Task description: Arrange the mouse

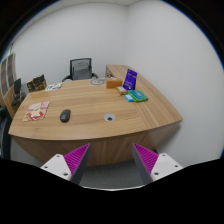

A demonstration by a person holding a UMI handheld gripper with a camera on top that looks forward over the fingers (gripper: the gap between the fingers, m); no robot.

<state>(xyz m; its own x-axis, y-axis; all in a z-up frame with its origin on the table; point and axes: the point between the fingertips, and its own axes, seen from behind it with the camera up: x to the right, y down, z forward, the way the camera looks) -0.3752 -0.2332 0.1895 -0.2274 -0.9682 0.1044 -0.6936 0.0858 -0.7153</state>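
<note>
A dark mouse (65,116) lies on the wooden table (90,128), left of the middle, well beyond my fingers. A pale mat with red print (37,111) lies flat just left of the mouse. My gripper (113,160) hangs in front of the table's near edge, open, its pink-padded fingers (75,158) wide apart with only floor and table front between them.
A small round grommet (109,118) sits in the tabletop near the middle. A purple upright box (130,78) and a teal book (136,96) stand at the table's right. A black office chair (80,69) is behind the table; a framed item (37,84) is at far left.
</note>
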